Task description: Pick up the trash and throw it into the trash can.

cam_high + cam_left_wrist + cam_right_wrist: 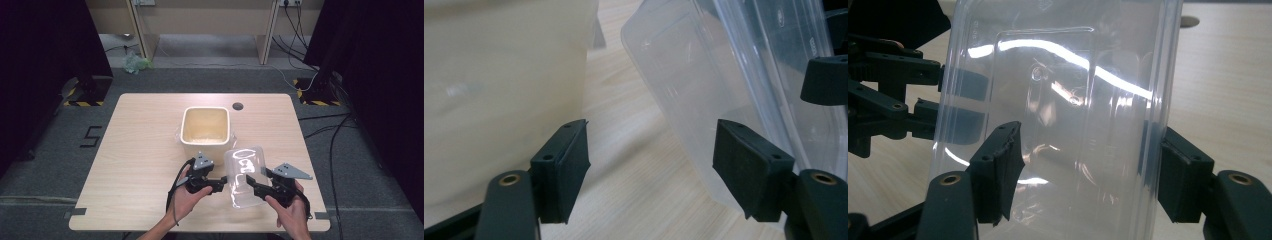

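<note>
A clear plastic container (244,172) stands tilted on its edge near the table's front, just in front of a cream tub (205,143). My right gripper (256,189) meets it from the right. In the right gripper view the container (1063,100) lies across my right gripper (1088,175), whose jaws stand wide apart: one pad in front of its wall, the other behind its rim. My left gripper (221,186) comes in from the left, open (651,165), with bare table between its pads. The container's corner (704,90) sits close to one pad, and the tub (499,75) is on the other side.
The wooden table (140,150) has a small round hole (238,106) behind the tub. Grey floor surrounds it, with cables (320,135) trailing at the right and black curtains on both sides. The person's hands (185,200) come in at the front edge.
</note>
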